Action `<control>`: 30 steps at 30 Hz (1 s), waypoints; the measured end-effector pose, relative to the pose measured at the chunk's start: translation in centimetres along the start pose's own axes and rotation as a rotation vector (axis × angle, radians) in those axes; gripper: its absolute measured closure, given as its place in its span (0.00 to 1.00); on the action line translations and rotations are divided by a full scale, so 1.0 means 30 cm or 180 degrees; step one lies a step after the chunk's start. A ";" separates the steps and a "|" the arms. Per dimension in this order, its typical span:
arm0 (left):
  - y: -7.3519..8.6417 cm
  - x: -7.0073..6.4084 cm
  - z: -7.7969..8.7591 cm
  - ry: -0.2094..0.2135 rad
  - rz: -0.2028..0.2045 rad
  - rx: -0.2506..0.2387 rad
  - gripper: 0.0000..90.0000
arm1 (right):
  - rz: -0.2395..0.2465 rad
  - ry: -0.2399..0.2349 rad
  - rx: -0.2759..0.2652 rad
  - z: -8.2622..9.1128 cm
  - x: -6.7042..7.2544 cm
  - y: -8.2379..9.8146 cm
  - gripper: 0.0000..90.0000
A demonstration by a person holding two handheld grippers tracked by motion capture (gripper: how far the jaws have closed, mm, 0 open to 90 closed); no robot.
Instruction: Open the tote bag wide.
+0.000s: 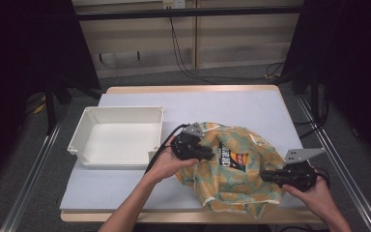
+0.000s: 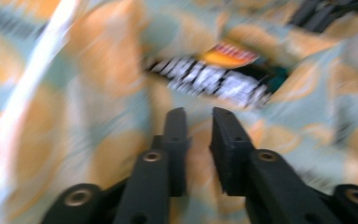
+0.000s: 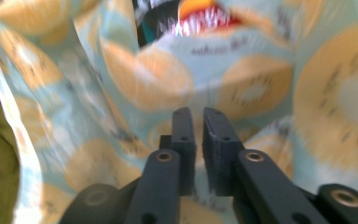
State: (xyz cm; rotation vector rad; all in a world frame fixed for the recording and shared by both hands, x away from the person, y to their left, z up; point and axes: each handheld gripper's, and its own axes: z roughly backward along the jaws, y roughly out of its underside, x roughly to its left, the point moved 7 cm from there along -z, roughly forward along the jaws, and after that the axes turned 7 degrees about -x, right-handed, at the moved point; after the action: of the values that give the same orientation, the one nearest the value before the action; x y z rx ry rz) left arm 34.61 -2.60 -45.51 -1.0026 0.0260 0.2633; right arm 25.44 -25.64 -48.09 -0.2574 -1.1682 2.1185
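Observation:
A cloth bag (image 1: 236, 186) printed with orange fruit slices on pale blue lies crumpled at the table's front right. Through its mouth shows a dark packet (image 1: 232, 155) with white lettering and an orange-red patch. My left gripper (image 1: 211, 154) rests on the bag's left side beside that mouth. In the left gripper view its jaws (image 2: 199, 116) stand a finger's width apart over the blurred cloth (image 2: 98, 70), short of the packet (image 2: 214, 79). My right gripper (image 1: 263, 176) meets the bag's right edge. Its jaws (image 3: 195, 114) keep a narrow slit, with cloth (image 3: 261, 84) behind and the packet (image 3: 200, 18) beyond.
An empty white plastic bin (image 1: 84, 130) stands on the left of the grey table top (image 1: 232, 104). Metal rails run along both sides of the table. Cables trail on the floor behind it. The table's front edge lies just under the bag.

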 end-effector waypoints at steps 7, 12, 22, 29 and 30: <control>-0.075 -0.107 -0.013 0.0188 -0.0166 -0.0126 0.69 | 0.0064 0.0033 -0.0192 0.022 -0.018 -0.085 0.84; -0.092 -0.193 -0.085 0.0299 -0.0293 -0.0048 0.61 | 0.0098 0.0001 -0.0283 -0.012 -0.047 -0.154 0.78; -0.052 -0.251 -0.223 0.0322 -0.0355 0.0181 0.50 | 0.0082 0.0004 -0.0135 -0.142 -0.124 -0.207 0.56; -0.041 -0.265 -0.236 0.0465 -0.0332 0.0134 0.97 | 0.0167 0.0049 0.0048 -0.187 -0.140 -0.189 0.48; -0.042 -0.269 -0.233 0.0513 -0.0341 0.0135 1.00 | 0.0179 0.0073 0.0084 -0.194 -0.142 -0.187 0.50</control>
State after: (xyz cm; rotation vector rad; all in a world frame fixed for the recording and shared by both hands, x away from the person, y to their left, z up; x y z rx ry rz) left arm 27.77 -10.75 -47.10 -0.9777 0.1234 0.0833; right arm 34.03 -22.58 -47.57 -0.3050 -1.1310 2.1727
